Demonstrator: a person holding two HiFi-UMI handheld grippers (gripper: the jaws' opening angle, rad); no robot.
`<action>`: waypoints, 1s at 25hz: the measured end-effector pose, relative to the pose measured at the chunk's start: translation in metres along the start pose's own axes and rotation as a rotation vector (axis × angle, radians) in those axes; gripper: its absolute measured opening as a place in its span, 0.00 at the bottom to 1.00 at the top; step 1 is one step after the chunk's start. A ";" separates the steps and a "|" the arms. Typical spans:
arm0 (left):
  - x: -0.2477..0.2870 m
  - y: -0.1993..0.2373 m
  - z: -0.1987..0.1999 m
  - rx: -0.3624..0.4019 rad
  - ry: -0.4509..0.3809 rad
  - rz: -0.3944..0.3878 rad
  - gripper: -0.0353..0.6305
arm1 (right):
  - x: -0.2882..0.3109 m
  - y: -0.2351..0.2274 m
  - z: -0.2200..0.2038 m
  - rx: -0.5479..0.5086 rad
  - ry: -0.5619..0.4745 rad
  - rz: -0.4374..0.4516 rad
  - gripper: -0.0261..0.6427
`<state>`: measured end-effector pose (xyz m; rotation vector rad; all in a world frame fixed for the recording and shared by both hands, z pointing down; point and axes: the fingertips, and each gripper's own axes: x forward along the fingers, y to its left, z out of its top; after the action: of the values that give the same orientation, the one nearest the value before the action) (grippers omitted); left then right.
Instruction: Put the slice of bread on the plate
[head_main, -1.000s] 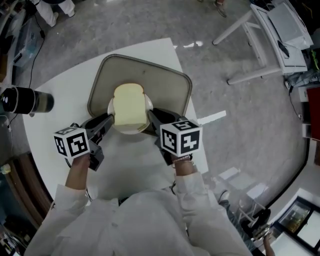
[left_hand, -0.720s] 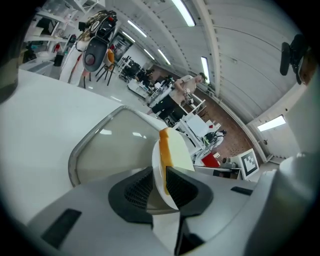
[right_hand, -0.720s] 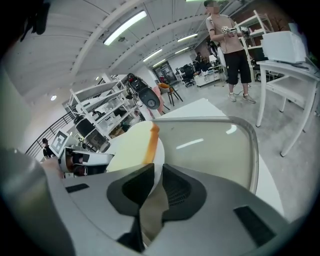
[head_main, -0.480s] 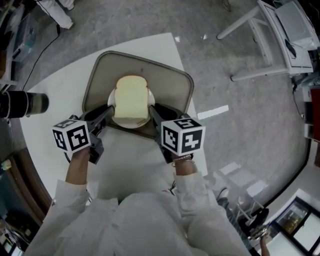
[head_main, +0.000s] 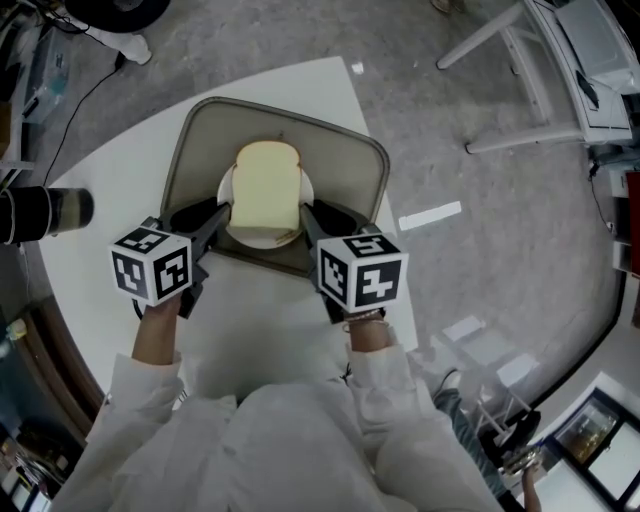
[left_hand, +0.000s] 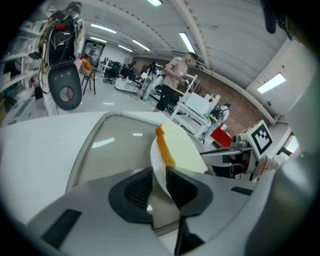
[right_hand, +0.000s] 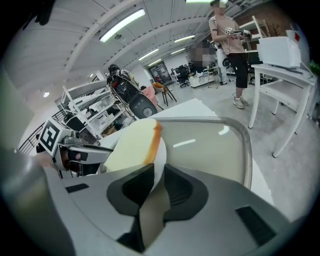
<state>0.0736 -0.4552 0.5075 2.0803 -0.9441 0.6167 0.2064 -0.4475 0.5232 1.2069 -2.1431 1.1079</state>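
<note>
The bread lies flat on the plate, covering most of it, with its rounded top pointing away from the person. The plate is over the middle of a grey tray, which sits on the white counter. No view shows whether the plate rests on the tray or is held just above it.

The left tongs pinch the plate's left rim. In the left gripper view the thin white edge stands between the two dark ribbed pads, which press on it from either side, and the bread's brown crust shows just beyond them. The right tongs pinch the opposite rim in the same way. In the right gripper view the pads are closed on the white edge, with the crust just past them. The two tongs face each other across the plate, and each gripper view shows the other's marker cube beyond the bread.

In the head view the left cube and the right cube sit near the person's white sleeves. A dark cylinder lies at the counter's left edge, well apart from the tray. On the grey floor to the right is a white strip, and beyond it a white frame.
</note>
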 end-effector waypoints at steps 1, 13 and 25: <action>0.001 0.001 -0.001 0.027 0.012 0.011 0.18 | 0.000 0.000 0.000 -0.003 0.000 -0.004 0.13; 0.012 0.007 -0.001 0.195 0.077 0.097 0.18 | 0.002 -0.001 0.000 -0.002 0.000 -0.012 0.13; 0.002 0.004 -0.002 0.260 0.057 0.133 0.19 | -0.006 0.004 0.002 -0.017 -0.018 -0.016 0.13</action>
<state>0.0713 -0.4560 0.5120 2.2244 -1.0208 0.9051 0.2061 -0.4448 0.5166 1.2292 -2.1480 1.0741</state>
